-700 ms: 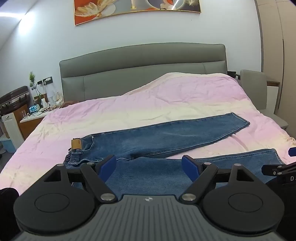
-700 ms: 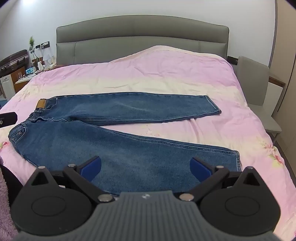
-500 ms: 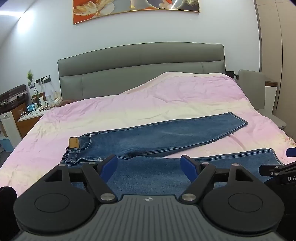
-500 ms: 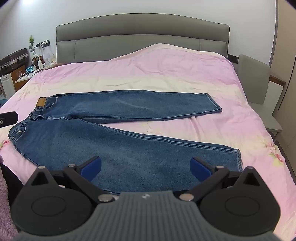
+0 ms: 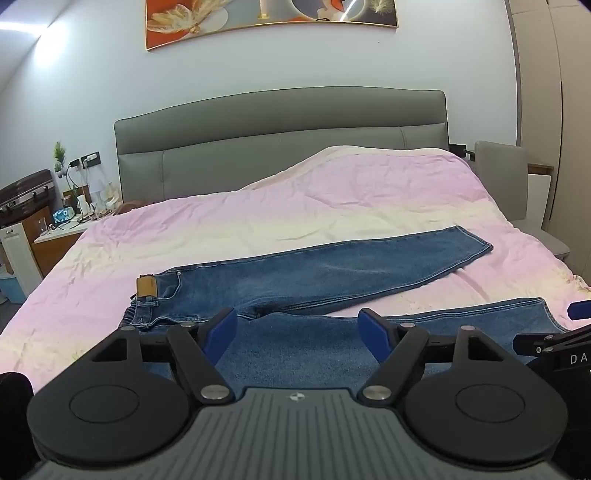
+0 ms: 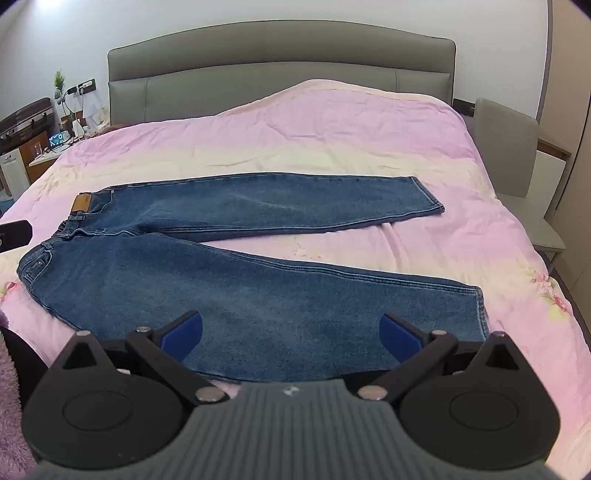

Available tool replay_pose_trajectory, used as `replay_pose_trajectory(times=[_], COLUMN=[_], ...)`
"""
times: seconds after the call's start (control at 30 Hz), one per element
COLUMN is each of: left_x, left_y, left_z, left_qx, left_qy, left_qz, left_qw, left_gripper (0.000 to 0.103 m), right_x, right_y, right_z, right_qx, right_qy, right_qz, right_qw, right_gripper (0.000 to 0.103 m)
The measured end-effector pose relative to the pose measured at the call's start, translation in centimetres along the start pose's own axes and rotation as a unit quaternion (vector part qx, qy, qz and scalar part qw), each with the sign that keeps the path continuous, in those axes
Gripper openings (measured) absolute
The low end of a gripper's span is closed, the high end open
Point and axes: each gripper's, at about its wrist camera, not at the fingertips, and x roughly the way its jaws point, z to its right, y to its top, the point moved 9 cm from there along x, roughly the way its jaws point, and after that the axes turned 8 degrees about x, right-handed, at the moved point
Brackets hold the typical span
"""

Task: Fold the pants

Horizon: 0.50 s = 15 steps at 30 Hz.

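Observation:
Blue jeans (image 6: pixel 236 266) lie flat on the pink bed cover (image 6: pixel 332 136), waist at the left, two legs spread apart toward the right. A tan patch (image 6: pixel 82 204) marks the waistband. In the left wrist view the jeans (image 5: pixel 314 269) show with the far leg stretching right. My left gripper (image 5: pixel 297 330) is open and empty, hovering over the near leg close to the crotch. My right gripper (image 6: pixel 291 334) is open and empty, above the near leg's front edge. The right gripper's tip shows at the left wrist view's right edge (image 5: pixel 554 341).
A grey headboard (image 5: pixel 280 147) stands at the back of the bed. A nightstand with a clock and cables (image 5: pixel 62 221) is at the left. A grey chair (image 6: pixel 517 158) stands by the bed's right side. A painting (image 5: pixel 269 18) hangs above.
Both grippers have drawn back and risen slightly, so the jeans sit a little farther and lower in both views. Jaws stay open. The jeans have not moved.

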Motion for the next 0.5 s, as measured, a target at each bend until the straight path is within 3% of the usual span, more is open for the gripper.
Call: replay_pose_trajectory(times=[0.5], left_x=[-0.05], left_y=[0.16], left_z=[0.18], left_qx=[0.003], left_qy=[0.002], left_qz=[0.0], left_qw=[1.0], left_gripper=[0.087], right_x=[-0.37], right_y=[-0.37], right_z=[0.03], right_qx=[0.01], right_qy=[0.001], right_qz=[-0.002], right_qw=[1.0], right_gripper=[0.098])
